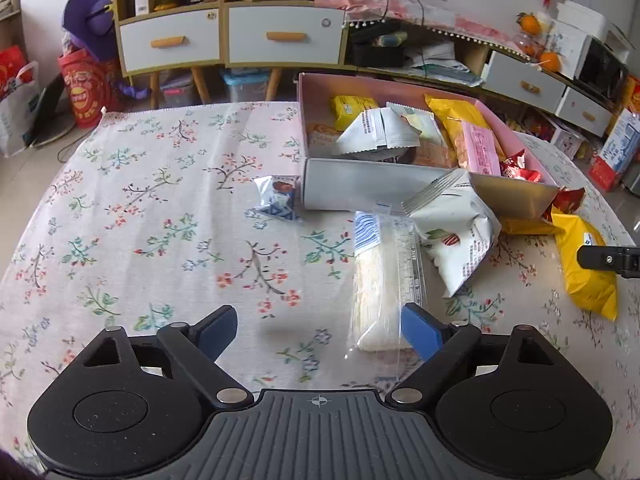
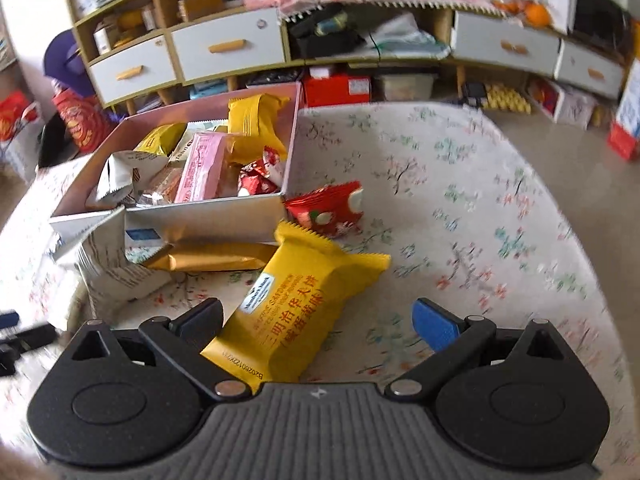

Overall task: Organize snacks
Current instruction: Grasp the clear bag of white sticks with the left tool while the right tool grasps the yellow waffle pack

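- Left tool [image 1: 316, 330], jaws wide and grasping nothing, hovers over the table [image 1: 160, 240]; clear pack [image 1: 384, 280] lies beside its right pad.
- Right tool [image 2: 318, 322] (released) straddles yellow pack [image 2: 292, 308].
- Next, likely: clench, lift toward box [image 1: 360, 188] ahead.

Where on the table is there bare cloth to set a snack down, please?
The tablecloth is bare left of the small blue packet, and again right of the red packet. It is crowded in front of the box, around the clear packet, white bag and yellow packet.
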